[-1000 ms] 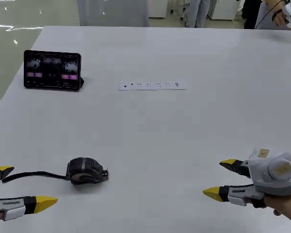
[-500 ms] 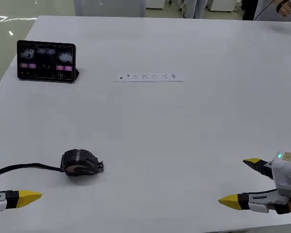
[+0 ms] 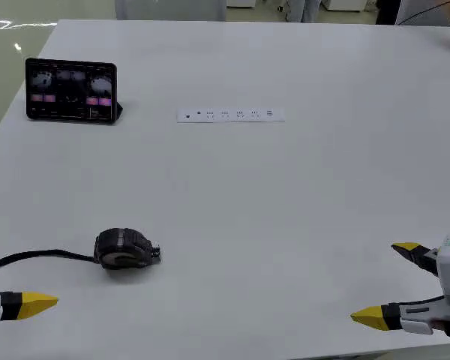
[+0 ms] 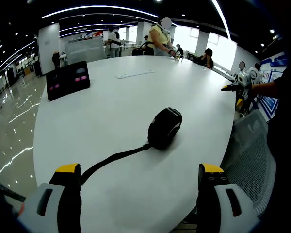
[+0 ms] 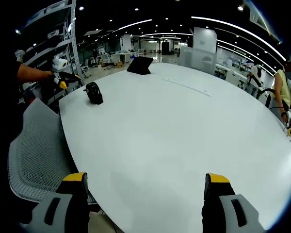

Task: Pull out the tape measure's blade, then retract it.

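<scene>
A black tape measure [image 3: 125,250] lies on the white table [image 3: 285,195] at the near left, its black wrist strap [image 3: 37,257] trailing to the left. In the left gripper view the tape measure [image 4: 165,127] sits ahead of the open left gripper [image 4: 139,175], with the strap [image 4: 114,159] running back between the jaws, untouched. That left gripper [image 3: 7,277] is at the head view's left edge, open and holding nothing. Far to the right, at the table's near edge, the right gripper [image 3: 395,283] is open and holding nothing. From the right gripper view [image 5: 143,185] the tape measure [image 5: 93,92] looks small and distant.
A dark tablet [image 3: 71,89] stands propped at the far left of the table. A white power strip [image 3: 230,115] lies flat near the table's middle back. People stand at the far side. A grey mesh chair [image 5: 34,160] is beside the table edge.
The head camera shifted slightly. Both grippers have drawn back toward the near edge, the right one moving further right. The tape measure and its strap have not moved.
</scene>
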Motion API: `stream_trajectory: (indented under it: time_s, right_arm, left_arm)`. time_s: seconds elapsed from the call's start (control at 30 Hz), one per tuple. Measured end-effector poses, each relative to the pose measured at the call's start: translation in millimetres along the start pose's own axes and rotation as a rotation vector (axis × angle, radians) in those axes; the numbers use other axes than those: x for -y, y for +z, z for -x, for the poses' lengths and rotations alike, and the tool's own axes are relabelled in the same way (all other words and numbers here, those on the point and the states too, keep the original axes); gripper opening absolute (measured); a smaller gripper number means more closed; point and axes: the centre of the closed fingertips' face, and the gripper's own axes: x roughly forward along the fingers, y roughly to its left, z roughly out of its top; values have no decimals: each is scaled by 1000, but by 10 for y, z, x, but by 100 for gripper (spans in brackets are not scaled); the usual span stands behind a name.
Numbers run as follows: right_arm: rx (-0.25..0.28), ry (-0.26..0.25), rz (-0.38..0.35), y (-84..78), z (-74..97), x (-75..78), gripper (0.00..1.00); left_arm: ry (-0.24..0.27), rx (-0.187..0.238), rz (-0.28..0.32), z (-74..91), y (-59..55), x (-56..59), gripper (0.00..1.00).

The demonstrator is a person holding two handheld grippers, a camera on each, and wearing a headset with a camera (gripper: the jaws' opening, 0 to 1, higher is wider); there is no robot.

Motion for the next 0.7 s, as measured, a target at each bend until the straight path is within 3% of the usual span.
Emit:
stream_trajectory:
  time_s: [0.3,0.37,0.7]
  right_arm:
    - [-1,-3,-1,-6,-6,33,99]
    - [-5,-1,0,-10,-11,17,99]
    - [-7,-9,0,-41,12,38,99]
  left_arm:
    - [-30,-9,11,-7,-51,95,99]
    - [-62,-17,32,-12,-71,152,99]
    - [-39,-9,29,-7,-43,108,99]
